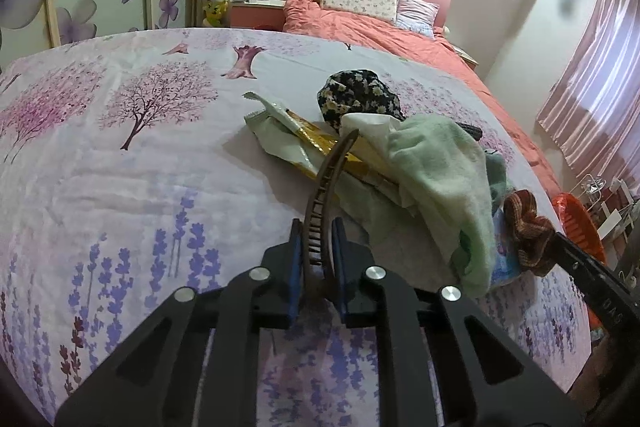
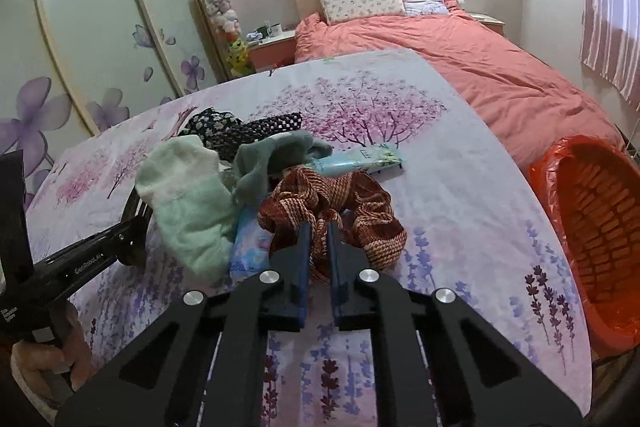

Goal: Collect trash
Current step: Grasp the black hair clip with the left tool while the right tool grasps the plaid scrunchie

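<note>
Left gripper (image 1: 316, 227) is clamped on a brown hair clip (image 1: 324, 199): blue pads pinch its curved, toothed body, and the clip's tip sticks up and fwd over the pile. Right gripper (image 2: 319, 227) is closed tight on a red-and-cream striped scrunchie (image 2: 340, 203), fabric bunched between the pads and spilling out to the right. Left wrist cam catches that same scrunchie at the far right w/ the other gripper's black finger behind it.

Everything sits on a sheet (image 1: 120, 167) printed w/ pink trees and purple lavender. The pile, centre of the sheet: a pale green fuzzy sock (image 2: 188, 203) on the left, a darker grey-green sock (image 2: 276, 155) just beside it, a black floral cloth (image 1: 356, 95) behind, plus a black-and-white checked piece (image 2: 276, 125) next to that.

Trash bits: a yellow-and-white wrapper (image 1: 304, 135) lies under the clip's tip, partly tucked beneath the pale sock. A light blue packet (image 2: 360, 159) lies flat behind the scrunchie, and another blue wrapper (image 2: 250, 247) pokes out under the pale sock, touching the scrunchie's left edge.

Orange basket (image 2: 600, 227) w/ an orange liner stands off the sheet's right edge, well apart from the pile. Person's hand (image 2: 44, 355) grips the left tool's handle, bottom-left in the right wrist cam. Pink bed (image 2: 460, 59) beyond.
</note>
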`<state>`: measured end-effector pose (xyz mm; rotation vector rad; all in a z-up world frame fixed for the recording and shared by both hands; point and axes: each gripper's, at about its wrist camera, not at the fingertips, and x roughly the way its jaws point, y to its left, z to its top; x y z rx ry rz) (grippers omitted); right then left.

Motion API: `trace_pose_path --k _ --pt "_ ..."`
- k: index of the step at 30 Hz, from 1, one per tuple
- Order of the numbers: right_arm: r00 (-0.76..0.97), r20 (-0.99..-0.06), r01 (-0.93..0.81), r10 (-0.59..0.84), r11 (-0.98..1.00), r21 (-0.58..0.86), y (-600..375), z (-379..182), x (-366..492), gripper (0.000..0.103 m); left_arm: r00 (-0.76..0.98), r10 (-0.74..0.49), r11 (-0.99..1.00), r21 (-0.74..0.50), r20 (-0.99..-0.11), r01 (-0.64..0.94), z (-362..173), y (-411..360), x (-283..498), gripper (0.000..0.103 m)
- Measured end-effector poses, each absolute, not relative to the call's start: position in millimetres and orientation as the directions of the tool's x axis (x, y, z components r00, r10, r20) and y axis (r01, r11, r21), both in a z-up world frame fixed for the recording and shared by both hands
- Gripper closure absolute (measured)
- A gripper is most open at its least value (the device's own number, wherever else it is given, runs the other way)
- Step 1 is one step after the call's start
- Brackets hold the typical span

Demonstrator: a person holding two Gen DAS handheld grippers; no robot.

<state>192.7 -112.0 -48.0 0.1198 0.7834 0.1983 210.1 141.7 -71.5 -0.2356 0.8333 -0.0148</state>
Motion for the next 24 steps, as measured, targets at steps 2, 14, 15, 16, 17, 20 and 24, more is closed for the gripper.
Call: trace_pose_path --k 2,14,15,16,17,20,24 --pt "0.679 -0.702 -0.136 0.213 0.977 0.165 -107.2 -52.9 195.6 0.093 0.676 -0.103 0.975 -0.209 -0.73 -0.078 -71.0 138.9 209.8 0.081" --pt "0.648 -0.732 -0.164 0.212 0.977 0.137 -101.0 -62.6 203.1 0.083 0.679 -0.105 0.98 -0.191 -0.726 -0.053 -72.9 133.6 205.4 0.074" --pt "0.647 -0.73 -0.166 0.218 0.976 0.144 -103.0 -62.5 202.6 0.085 0.678 -0.102 0.98 -0.191 -0.728 -0.059 -73.5 134.3 206.4 0.075" --pt "0.649 -0.728 -0.165 0.22 0.975 0.148 -105.5 -61.5 201.2 0.088 0.677 -0.103 0.979 -0.195 -0.729 -0.061 -74.1 135.1 207.3 0.084" --pt "0.651 -0.726 -0.163 0.221 0.975 0.151 -107.9 -60.7 200.1 0.089 0.674 -0.109 0.977 -0.204 -0.731 -0.063 -75.0 136.5 208.4 0.085" --pt "0.666 -0.713 -0.157 0.22 0.976 0.154 -113.3 -56.8 195.0 0.091 0.676 -0.11 0.976 -0.208 -0.729 -0.066 -74.1 138.4 208.2 0.087" --pt "0.689 -0.688 -0.157 0.229 0.973 0.167 -120.0 -47.2 188.2 0.091 0.687 -0.111 0.977 -0.207 -0.718 -0.058 -69.1 139.5 203.4 0.088"
